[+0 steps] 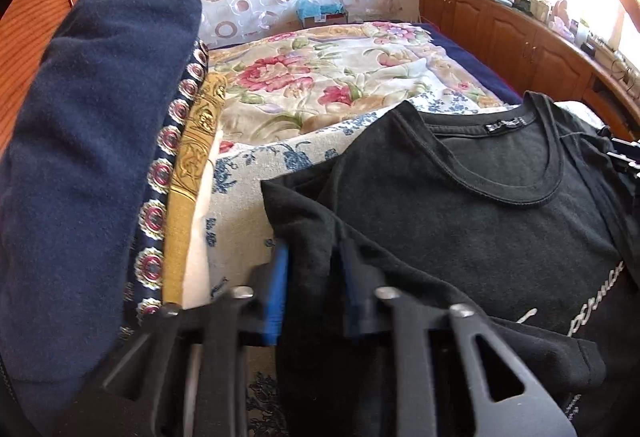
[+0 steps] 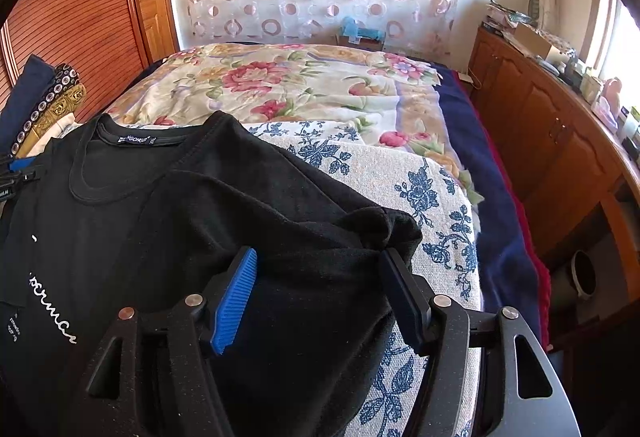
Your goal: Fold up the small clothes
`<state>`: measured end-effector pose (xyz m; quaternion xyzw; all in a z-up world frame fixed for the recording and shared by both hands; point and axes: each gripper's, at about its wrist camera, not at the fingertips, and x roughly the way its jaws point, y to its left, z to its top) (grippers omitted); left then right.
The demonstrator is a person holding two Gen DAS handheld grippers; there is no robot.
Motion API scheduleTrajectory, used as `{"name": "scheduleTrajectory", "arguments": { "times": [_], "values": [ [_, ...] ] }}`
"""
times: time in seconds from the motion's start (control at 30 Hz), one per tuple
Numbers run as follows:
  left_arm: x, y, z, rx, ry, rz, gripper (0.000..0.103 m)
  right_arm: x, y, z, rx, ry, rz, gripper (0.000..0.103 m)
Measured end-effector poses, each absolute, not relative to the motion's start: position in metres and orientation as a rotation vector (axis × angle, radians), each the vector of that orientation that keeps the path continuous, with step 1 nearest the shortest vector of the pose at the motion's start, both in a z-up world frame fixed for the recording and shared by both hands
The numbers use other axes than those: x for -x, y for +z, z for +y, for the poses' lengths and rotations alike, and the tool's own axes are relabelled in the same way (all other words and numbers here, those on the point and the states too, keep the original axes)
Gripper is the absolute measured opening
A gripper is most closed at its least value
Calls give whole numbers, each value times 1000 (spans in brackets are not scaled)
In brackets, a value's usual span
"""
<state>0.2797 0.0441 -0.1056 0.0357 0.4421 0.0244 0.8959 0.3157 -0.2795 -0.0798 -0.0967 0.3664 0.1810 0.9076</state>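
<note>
A black T-shirt [image 1: 480,205] [image 2: 180,205] with white script lies front up on a blue-flowered white cloth [image 2: 432,189] on the bed, collar pointing away from me. In the left wrist view, my left gripper [image 1: 312,253] is shut on the shirt's left sleeve, with black fabric bunched between its blue pads [image 1: 276,289]. In the right wrist view, my right gripper [image 2: 318,253] stands open over the other sleeve. Its jaws straddle the fabric, and the sleeve end is bunched up against the right fingertip [image 2: 390,261].
A stack of folded clothes [image 1: 80,157], navy on top, sits close on the left. A floral blanket [image 1: 320,77] covers the far half of the bed. Wooden cabinets [image 2: 560,141] with clutter on top run along the right, beyond the bed's edge. A wooden door [image 2: 80,17] is at the left.
</note>
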Motion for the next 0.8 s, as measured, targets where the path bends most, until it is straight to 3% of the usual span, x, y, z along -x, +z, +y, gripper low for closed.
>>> {"name": "scheduleTrajectory", "arguments": {
  "times": [0.03, 0.23, 0.8],
  "values": [
    [-279, -104, 44, -73, 47, 910, 16, -316, -80, -279, 199, 373, 756, 66],
    [-269, -88, 42, -63, 29, 847, 10, -316, -80, -280, 199, 375, 756, 66],
    [-250, -58, 10, -83, -49, 734, 9, -307, -74, -287, 185, 328, 715, 68]
  ]
}}
